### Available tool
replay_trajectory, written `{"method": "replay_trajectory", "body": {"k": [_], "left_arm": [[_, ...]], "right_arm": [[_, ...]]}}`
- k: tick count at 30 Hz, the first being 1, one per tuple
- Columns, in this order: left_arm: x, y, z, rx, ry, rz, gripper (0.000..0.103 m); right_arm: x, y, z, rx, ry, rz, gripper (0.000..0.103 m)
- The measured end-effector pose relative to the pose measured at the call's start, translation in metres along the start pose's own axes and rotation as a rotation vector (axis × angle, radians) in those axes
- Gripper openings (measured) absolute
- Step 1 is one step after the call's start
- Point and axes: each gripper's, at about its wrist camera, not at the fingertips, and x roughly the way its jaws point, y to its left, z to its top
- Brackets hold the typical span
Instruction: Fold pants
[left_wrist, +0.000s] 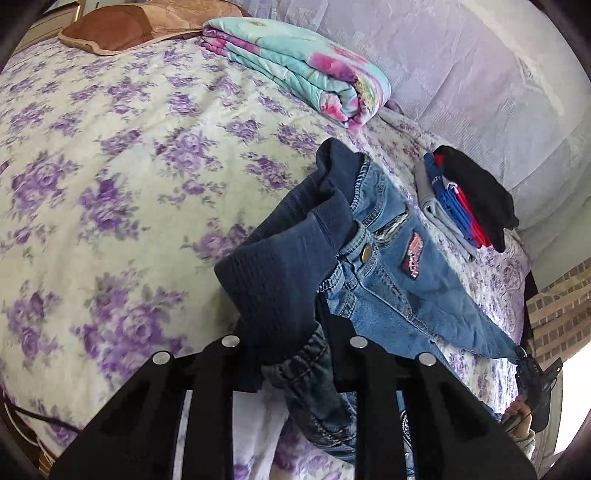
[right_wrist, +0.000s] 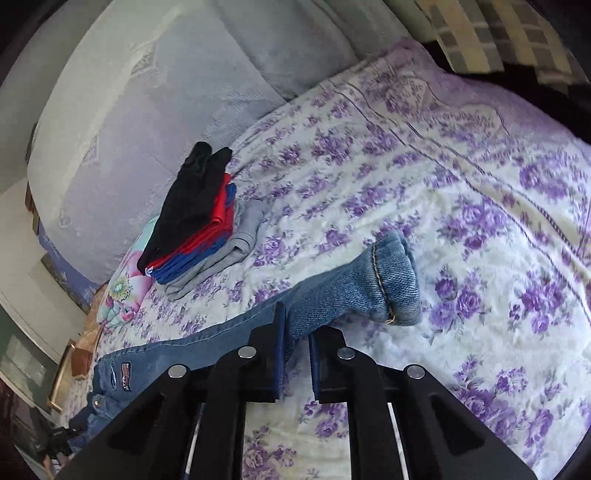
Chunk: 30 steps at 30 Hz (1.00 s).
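Note:
Blue jeans (left_wrist: 391, 280) with a dark ribbed waistband (left_wrist: 280, 266) stretch across the floral bedspread (left_wrist: 110, 166). My left gripper (left_wrist: 291, 345) is shut on the bunched waist end, and denim hangs down between its black fingers. In the right wrist view the jeans leg (right_wrist: 332, 291) runs in between the blue pads of my right gripper (right_wrist: 297, 334), which is shut on it just behind the cuff (right_wrist: 395, 291). The cuff sticks out past the fingertips, above the bedspread (right_wrist: 480, 221). In the left wrist view the far leg end meets a black gripper and a hand (left_wrist: 517, 415).
A stack of folded clothes (left_wrist: 465, 195), black on top of red, blue and grey, lies near the padded lilac headboard (left_wrist: 480, 74); the same stack (right_wrist: 195, 221) shows in the right view. A folded floral quilt (left_wrist: 303, 62) and a brown pillow (left_wrist: 118, 29) lie further along the bed.

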Motion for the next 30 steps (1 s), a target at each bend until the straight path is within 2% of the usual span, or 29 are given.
{"method": "replay_trajectory", "body": {"k": [3,5,7,8,9,12,16,19,21,24,27,28,29,30], "left_arm": [[-0.002,0.024,-0.010,-0.064,0.006,-0.007,0.022],[0.014,0.035,-0.016,-0.107,0.030,-0.002,0.023],[0.013,0.031,-0.020,-0.084,-0.005,0.012,0.025],[0.011,0.027,-0.020,-0.069,-0.013,0.020,0.026],[0.011,0.027,-0.020,-0.064,-0.012,0.023,0.026],[0.013,0.033,-0.017,-0.087,0.005,-0.002,0.027],[0.013,0.033,-0.020,-0.075,-0.006,0.002,0.028],[0.013,0.032,-0.021,-0.072,-0.011,0.008,0.028],[0.013,0.032,-0.021,-0.074,-0.008,0.006,0.028],[0.014,0.032,-0.020,-0.077,-0.005,0.004,0.028],[0.014,0.033,-0.020,-0.075,-0.005,0.000,0.030],[0.013,0.033,-0.020,-0.077,-0.003,-0.004,0.030],[0.013,0.034,-0.020,-0.079,0.000,-0.008,0.030],[0.011,0.035,-0.019,-0.083,0.006,-0.013,0.031]], "right_arm": [[0.022,-0.005,-0.012,-0.019,0.103,-0.065,0.012],[0.046,-0.033,-0.023,0.102,0.231,-0.066,0.013],[0.039,-0.054,-0.024,0.245,0.228,0.019,0.016],[0.031,-0.059,-0.024,0.283,0.224,0.024,0.024],[0.021,-0.061,-0.022,0.305,0.194,0.017,0.037],[-0.005,-0.063,-0.015,0.271,0.094,-0.066,0.042],[-0.014,-0.054,-0.012,0.190,0.027,-0.123,0.041],[-0.023,-0.036,-0.013,0.082,-0.041,-0.163,0.037],[-0.026,-0.031,-0.014,0.055,-0.036,-0.149,0.037],[-0.017,-0.038,-0.011,0.068,0.006,-0.161,0.039],[-0.001,-0.079,-0.011,0.199,0.095,-0.200,0.035],[-0.002,-0.089,-0.013,0.258,0.093,-0.168,0.035],[-0.008,-0.088,-0.014,0.258,0.073,-0.175,0.035],[-0.019,-0.077,-0.013,0.205,0.019,-0.220,0.037]]}}
